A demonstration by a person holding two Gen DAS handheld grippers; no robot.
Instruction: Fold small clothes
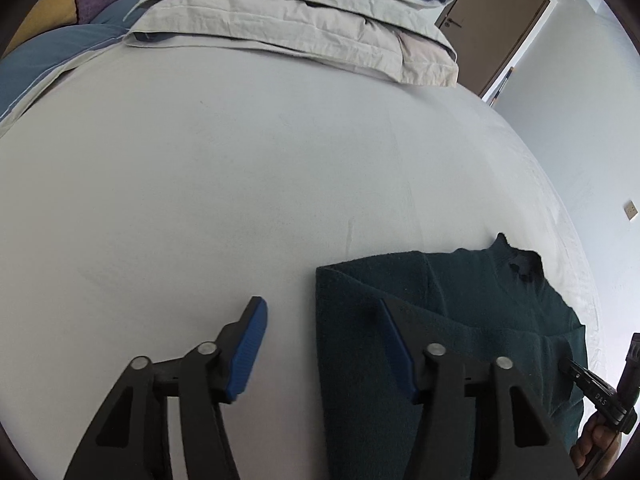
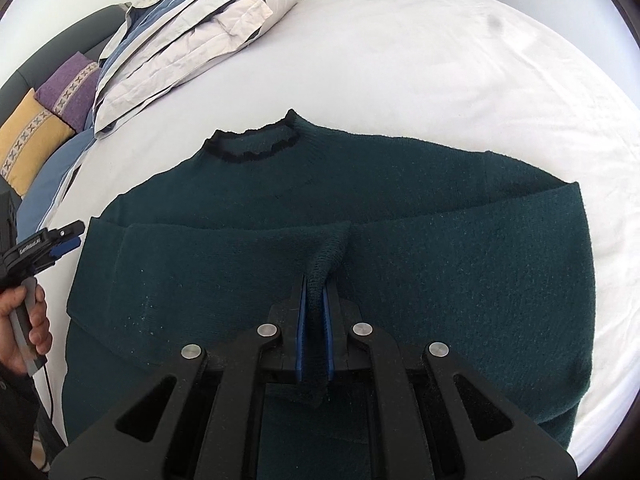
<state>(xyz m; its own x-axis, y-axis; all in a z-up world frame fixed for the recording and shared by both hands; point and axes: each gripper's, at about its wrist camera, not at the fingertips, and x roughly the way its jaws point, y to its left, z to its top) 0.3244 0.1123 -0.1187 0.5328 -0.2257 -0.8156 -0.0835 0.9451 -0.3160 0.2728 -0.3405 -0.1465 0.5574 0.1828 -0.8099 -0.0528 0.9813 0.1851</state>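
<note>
The dark green sweater [image 2: 360, 208] is lying flat on the white bed sheet [image 2: 440, 60], neck with its black-trimmed collar [image 2: 250, 144] pointing to 12 o'clock in the right wrist view, both sleeves folded across the body. The right gripper [image 2: 314, 308] has its blue pads squeezed tight on a sleeve cuff [image 2: 326, 256], pulling it up into a little ridge. The left gripper [image 1: 320, 348] is spread wide, holding nothing, straddling the sweater's left edge; one finger is over bare sheet, the other over the knit. Folded grey duvet [image 2: 192, 40] sits around 11 o'clock, purple cushion [image 2: 68, 88] and yellow cushion [image 2: 30, 140] at 9–10 o'clock.
</note>
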